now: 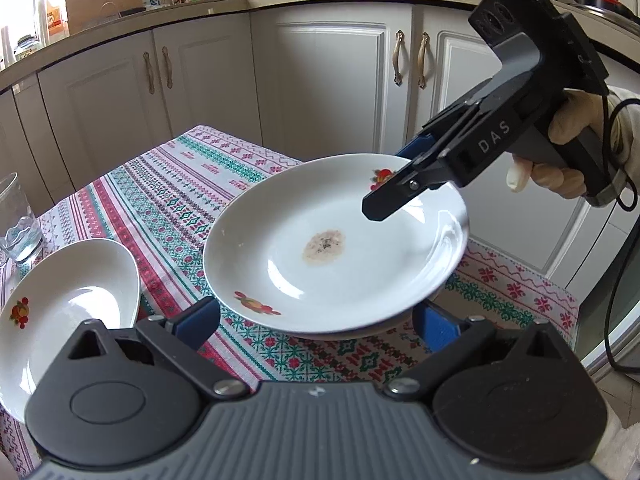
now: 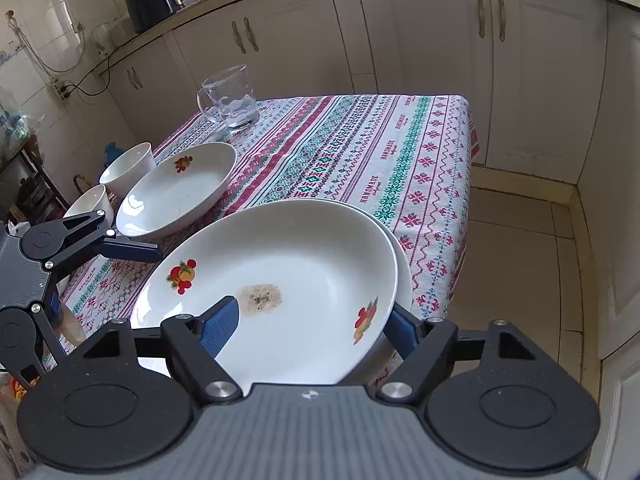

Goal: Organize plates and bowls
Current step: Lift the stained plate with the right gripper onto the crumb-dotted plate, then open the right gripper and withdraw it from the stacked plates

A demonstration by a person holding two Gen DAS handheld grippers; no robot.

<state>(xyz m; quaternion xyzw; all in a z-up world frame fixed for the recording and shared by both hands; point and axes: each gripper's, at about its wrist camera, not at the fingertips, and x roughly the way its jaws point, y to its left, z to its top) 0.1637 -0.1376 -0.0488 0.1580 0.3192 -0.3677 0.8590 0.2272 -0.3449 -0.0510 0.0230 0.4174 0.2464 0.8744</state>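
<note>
While the right tool (image 2: 308, 326) clamps the near rim of the stained plate (image 2: 280, 280), one blue ribbed pad (image 2: 220, 326) lies inside the dish and the other under its edge, so the plate hangs tilted, seemingly just clear of a second plate (image 2: 404, 280) beneath it on the surface (image 2: 400, 152). This suggests it is being lifted off or set onto a stack. The left tool (image 1: 316, 320) stands released and empty beside the plate. Both plates are glossy white glazed ware, round and shallow, with fruit decals; the held one carries a dried brownish speckled patch at its centre. A similar deep plate (image 2: 180, 188), two plain bowls (image 2: 128, 168) and a glass mug (image 2: 232, 100) sit further left on the woven-patterned cloth.
</note>
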